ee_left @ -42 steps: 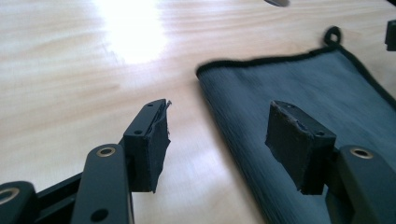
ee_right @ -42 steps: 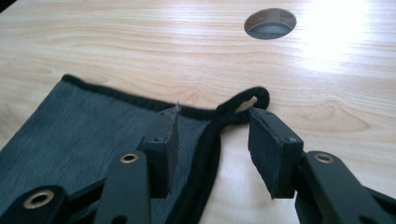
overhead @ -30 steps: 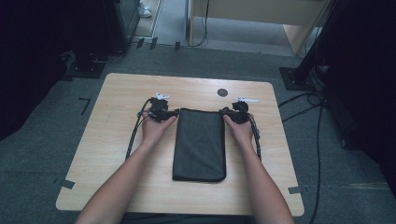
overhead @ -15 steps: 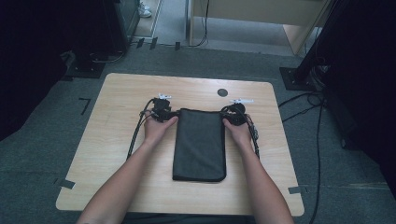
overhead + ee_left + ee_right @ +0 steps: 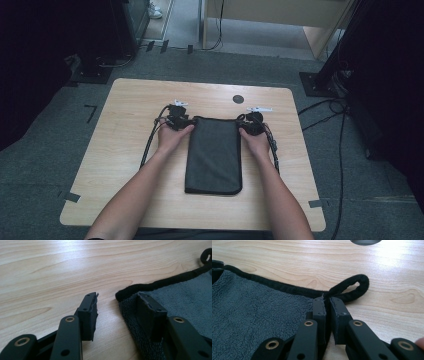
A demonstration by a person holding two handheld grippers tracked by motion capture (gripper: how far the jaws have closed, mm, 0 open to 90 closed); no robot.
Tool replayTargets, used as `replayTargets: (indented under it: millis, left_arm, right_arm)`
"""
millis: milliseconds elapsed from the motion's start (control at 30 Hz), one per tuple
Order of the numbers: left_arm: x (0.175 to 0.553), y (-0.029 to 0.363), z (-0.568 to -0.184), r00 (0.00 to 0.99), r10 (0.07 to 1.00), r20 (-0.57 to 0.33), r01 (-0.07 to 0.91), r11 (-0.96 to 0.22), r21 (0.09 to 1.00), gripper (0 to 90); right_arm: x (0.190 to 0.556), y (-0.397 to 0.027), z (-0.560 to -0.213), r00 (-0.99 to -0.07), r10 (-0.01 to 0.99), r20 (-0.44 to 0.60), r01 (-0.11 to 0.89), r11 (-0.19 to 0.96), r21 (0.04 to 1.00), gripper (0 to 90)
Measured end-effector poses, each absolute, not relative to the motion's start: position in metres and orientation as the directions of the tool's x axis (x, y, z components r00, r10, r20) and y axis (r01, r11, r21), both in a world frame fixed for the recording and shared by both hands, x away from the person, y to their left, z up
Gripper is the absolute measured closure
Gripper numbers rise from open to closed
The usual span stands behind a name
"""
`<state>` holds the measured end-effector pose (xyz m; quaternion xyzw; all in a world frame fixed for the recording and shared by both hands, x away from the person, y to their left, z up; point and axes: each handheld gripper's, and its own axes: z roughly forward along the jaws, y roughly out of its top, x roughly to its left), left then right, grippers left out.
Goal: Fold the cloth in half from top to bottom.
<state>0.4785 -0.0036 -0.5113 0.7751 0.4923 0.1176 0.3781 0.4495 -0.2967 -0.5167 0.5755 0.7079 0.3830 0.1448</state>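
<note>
We look down on a pale wooden table with rounded corners, where a dark grey fleecy towel, folded into a long rectangle, lies near the middle, its long sides running away from the person. Its nap is soft and looped, and a black rolled hem edges it. At the towel's far right corner that hem turns into a small black hanging loop of cord, lying flat on the grain.

The left gripper sits at the towel's far left corner. Its black, flat-sided jaws have just been closing yet stand about half apart: in the left gripper view one pad rests on the nap at the corner, the other on bare wood beside the hem, so the corner lies between them unpinched.

The right gripper sits at the far right corner. Its jaws have just closed to a narrow slit, and in the right gripper view the hem at the base of the loop is pinched between the pads.

A small round dark disc lies on the wood beyond the towel. Black cables trail back past the forearms.
</note>
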Motion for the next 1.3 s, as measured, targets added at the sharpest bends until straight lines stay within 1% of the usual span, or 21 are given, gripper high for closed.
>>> replayTargets:
  millis: [67, 167, 233, 433, 533, 667, 767, 900, 967, 1033, 1200, 1300]
  left_arm:
    - [0.479, -0.006, -0.511, 0.497, 0.849, -0.181, 0.670, -0.243, 0.701, 55.9]
    - [0.478, -0.009, -0.511, 0.509, 0.843, -0.174, 0.668, -0.259, 0.698, 64.1]
    - [0.478, -0.010, -0.511, 0.521, 0.836, -0.170, 0.666, -0.275, 0.693, 71.1]
    - [0.481, -0.011, -0.509, 0.527, 0.834, -0.165, 0.669, -0.287, 0.686, 81.9]
    - [0.482, -0.008, -0.509, 0.514, 0.838, -0.184, 0.680, -0.267, 0.683, 87.5]
    - [0.484, -0.002, -0.509, 0.521, 0.833, -0.187, 0.676, -0.269, 0.686, 89.6]
    - [0.485, 0.000, -0.510, 0.518, 0.830, -0.205, 0.682, -0.256, 0.685, 89.7]
    - [0.485, -0.001, -0.508, 0.526, 0.831, -0.181, 0.664, -0.268, 0.698, 90.0]
    - [0.484, 0.001, -0.503, 0.523, 0.837, -0.164, 0.646, -0.263, 0.716, 90.0]
    - [0.484, 0.003, -0.497, 0.520, 0.837, -0.169, 0.634, -0.245, 0.734, 90.0]
    - [0.482, 0.003, -0.480, 0.548, 0.824, -0.144, 0.597, -0.264, 0.757, 90.0]
    - [0.479, 0.003, -0.472, 0.555, 0.820, -0.141, 0.580, -0.260, 0.772, 90.0]
  right_arm:
    - [0.450, -0.297, -0.517, -0.298, 0.925, 0.238, 0.704, 0.045, 0.709, 82.9]
    - [0.450, -0.297, -0.517, -0.297, 0.924, 0.242, 0.704, 0.040, 0.709, 82.9]
    - [0.450, -0.297, -0.517, -0.297, 0.924, 0.241, 0.704, 0.042, 0.709, 82.9]
    - [0.450, -0.296, -0.516, -0.304, 0.927, 0.220, 0.702, 0.062, 0.710, 83.0]
    - [0.451, -0.297, -0.516, -0.308, 0.926, 0.217, 0.698, 0.065, 0.713, 83.3]
    - [0.450, -0.297, -0.515, -0.307, 0.929, 0.207, 0.694, 0.069, 0.717, 84.0]
    - [0.450, -0.296, -0.515, -0.307, 0.931, 0.197, 0.693, 0.077, 0.716, 84.3]
    - [0.451, -0.295, -0.513, -0.306, 0.934, 0.184, 0.690, 0.084, 0.719, 85.5]
    - [0.451, -0.295, -0.510, -0.299, 0.938, 0.173, 0.675, 0.080, 0.733, 86.4]
    - [0.451, -0.297, -0.505, -0.303, 0.935, 0.185, 0.657, 0.065, 0.751, 86.6]
    - [0.451, -0.294, -0.493, -0.319, 0.938, 0.134, 0.624, 0.102, 0.775, 87.5]
    - [0.449, -0.295, -0.488, -0.317, 0.938, 0.138, 0.611, 0.091, 0.786, 87.6]
